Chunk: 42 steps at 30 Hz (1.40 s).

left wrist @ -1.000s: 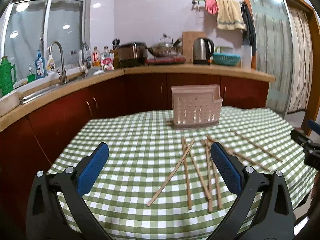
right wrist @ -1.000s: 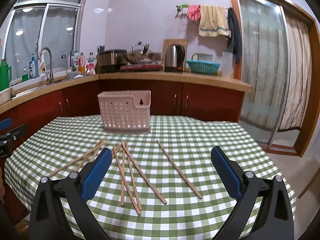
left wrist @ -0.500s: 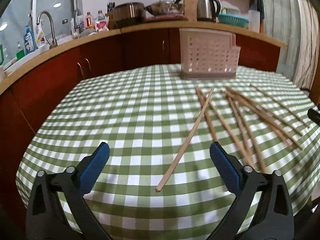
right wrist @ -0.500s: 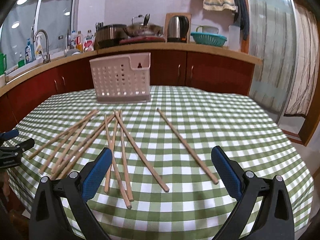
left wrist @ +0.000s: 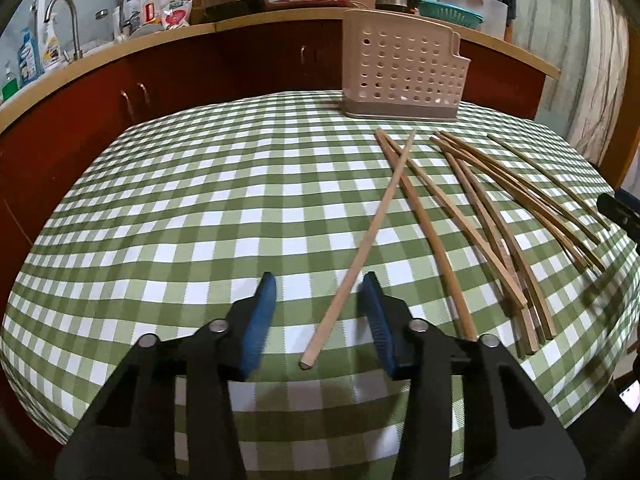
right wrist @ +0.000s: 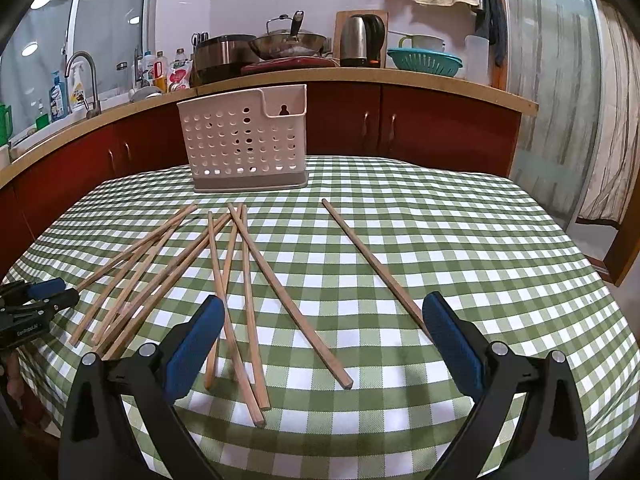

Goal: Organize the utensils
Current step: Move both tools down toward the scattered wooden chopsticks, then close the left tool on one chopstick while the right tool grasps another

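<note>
Left wrist: left gripper (left wrist: pixel 316 312) low over the desk (left wrist: pixel 180 208), blue fingers (left wrist: pixel 260 316) partly closed around the near end of one chopstick (left wrist: pixel 368 236), gaps on both sides, no contact yet. More chopsticks (left wrist: pixel 492 220) fan out to the right; some near ends hidden behind the gripper body. Perforated utensil basket (left wrist: pixel 404 68) at the far desk edge; its inside can't be seen.

Right wrist: right gripper (right wrist: pixel 320 332) wide open, holding nothing, above chopsticks. Single chopstick (right wrist: pixel 372 264) ends behind its right finger (right wrist: pixel 452 340). Left gripper cut off at the frame edge.
</note>
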Available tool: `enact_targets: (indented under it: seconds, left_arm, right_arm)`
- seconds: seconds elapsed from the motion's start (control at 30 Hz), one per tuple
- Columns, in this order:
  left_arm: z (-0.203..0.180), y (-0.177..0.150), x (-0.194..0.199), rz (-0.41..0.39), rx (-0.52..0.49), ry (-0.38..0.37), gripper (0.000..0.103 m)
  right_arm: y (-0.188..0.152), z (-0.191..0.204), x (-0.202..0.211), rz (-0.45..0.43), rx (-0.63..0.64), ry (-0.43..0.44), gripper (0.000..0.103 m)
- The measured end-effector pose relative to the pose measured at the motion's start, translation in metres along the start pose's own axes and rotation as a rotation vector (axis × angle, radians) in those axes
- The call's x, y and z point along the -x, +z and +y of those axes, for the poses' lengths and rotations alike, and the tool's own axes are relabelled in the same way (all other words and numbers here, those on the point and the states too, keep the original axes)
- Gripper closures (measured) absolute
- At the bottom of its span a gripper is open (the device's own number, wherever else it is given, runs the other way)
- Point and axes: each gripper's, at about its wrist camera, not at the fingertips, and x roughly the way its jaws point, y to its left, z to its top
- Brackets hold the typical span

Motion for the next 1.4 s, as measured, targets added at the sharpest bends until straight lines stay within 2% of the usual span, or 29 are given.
enact_targets:
  seconds: [0.13,0.33,0.67,1.0,1.07,1.1,1.13,1.2,1.37,1.4]
  left_arm:
    - [-0.010,0.001,0.001,0.004,-0.033,-0.024,0.084]
    - [-0.018,0.005,-0.001,0.020,-0.057,-0.027,0.095]
    - [-0.023,0.010,0.007,-0.010,-0.069,-0.008,0.097]
    - [-0.021,0.017,0.013,-0.042,-0.045,0.017,0.097]
    - [-0.022,0.017,0.013,-0.040,-0.045,0.020,0.097]
    - [-0.021,0.017,0.012,-0.038,-0.046,0.019,0.097]
    - [-0.022,0.017,0.012,-0.038,-0.047,0.020,0.097]
    - [-0.023,0.017,0.011,-0.037,-0.045,0.021,0.097]
    - [-0.023,0.017,0.011,-0.038,-0.046,0.023,0.097]
    - [-0.023,0.017,0.011,-0.039,-0.046,0.024,0.097]
  right_arm:
    - [-0.001,-0.001,-0.001,-0.001,-0.006,-0.002,0.006]
    - [-0.002,-0.004,-0.001,-0.006,-0.015,-0.004,0.006]
    - [-0.001,-0.013,0.000,-0.010,-0.024,-0.010,0.006]
    - [-0.004,-0.048,-0.008,-0.016,-0.043,-0.088,0.007]
    - [-0.006,-0.058,-0.012,-0.009,-0.051,-0.101,0.010]
    - [-0.007,-0.061,-0.013,-0.004,-0.051,-0.106,0.015]
    - [-0.008,-0.064,-0.015,0.005,-0.052,-0.110,0.028]
    - [-0.011,-0.070,-0.021,0.038,-0.059,-0.108,0.043]
    - [-0.020,-0.076,-0.027,0.073,-0.058,-0.103,0.051]
    - [-0.022,-0.076,-0.028,0.081,-0.056,-0.096,0.057]
